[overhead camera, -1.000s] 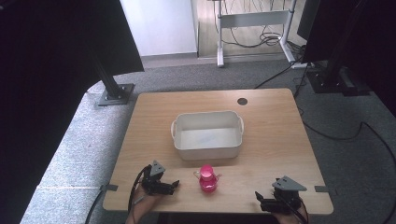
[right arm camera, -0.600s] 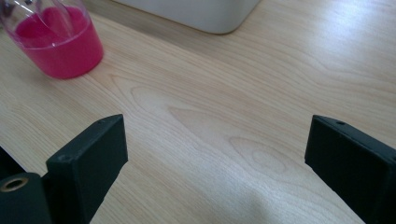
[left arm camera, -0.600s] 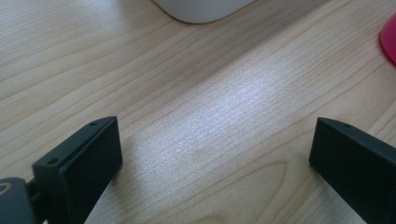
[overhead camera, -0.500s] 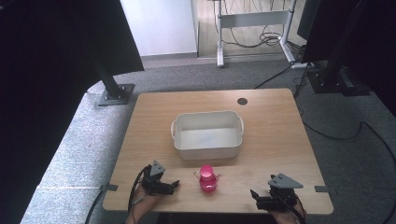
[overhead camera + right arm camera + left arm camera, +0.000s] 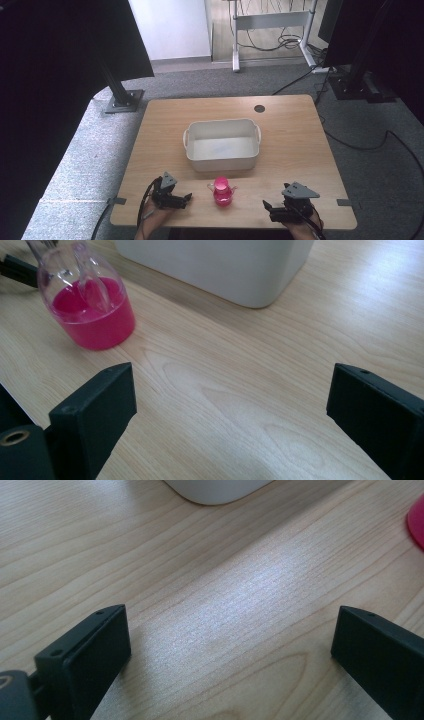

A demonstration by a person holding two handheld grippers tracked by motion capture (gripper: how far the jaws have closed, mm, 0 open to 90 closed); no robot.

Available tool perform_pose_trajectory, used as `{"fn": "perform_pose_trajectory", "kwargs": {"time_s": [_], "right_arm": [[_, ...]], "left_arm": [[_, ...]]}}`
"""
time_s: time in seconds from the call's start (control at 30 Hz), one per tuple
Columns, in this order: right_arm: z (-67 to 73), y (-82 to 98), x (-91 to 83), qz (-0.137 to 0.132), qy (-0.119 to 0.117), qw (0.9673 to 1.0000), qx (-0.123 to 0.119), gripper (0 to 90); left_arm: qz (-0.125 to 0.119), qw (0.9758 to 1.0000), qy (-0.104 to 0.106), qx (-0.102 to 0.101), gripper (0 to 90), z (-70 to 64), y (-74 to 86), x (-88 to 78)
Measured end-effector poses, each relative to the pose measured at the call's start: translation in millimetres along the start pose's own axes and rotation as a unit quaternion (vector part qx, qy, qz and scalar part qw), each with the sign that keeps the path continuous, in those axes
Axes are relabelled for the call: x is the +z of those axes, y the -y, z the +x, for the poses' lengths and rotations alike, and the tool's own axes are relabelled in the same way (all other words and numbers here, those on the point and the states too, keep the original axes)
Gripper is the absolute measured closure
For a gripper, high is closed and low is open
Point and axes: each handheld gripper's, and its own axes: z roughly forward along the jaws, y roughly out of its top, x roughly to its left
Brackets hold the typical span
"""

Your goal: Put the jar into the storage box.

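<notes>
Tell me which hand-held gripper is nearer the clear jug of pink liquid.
Left. The left hand-held gripper sits just left of the clear jug of pink liquid; the right hand-held gripper lies farther off to its right.

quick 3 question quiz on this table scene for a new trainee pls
1. True or false: the pink bottle lies inside the white tub.
2. Which gripper has its jaws wide apart with only bare wood between them: A the left gripper, B the right gripper, C both?
3. Fill in: seen from the high view, the bottle stands upright on the table, between the two grippers and in ____ of the tub, on the person's side.

Key
1. False: it stands on the table, outside the tub.
2. C.
3. front.
</notes>
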Motion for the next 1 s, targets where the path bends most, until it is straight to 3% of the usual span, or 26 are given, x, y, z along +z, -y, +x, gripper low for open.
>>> {"fn": "perform_pose_trajectory", "kwargs": {"time_s": [1.0], "right_arm": [[17.5,-34.2,12.9,-0.015,-0.043,0.9987,-0.024,4.4]], "left_arm": [[0.000,1.0000,0.000,0.000,2.2,0.0,0.0,0.0]]}}
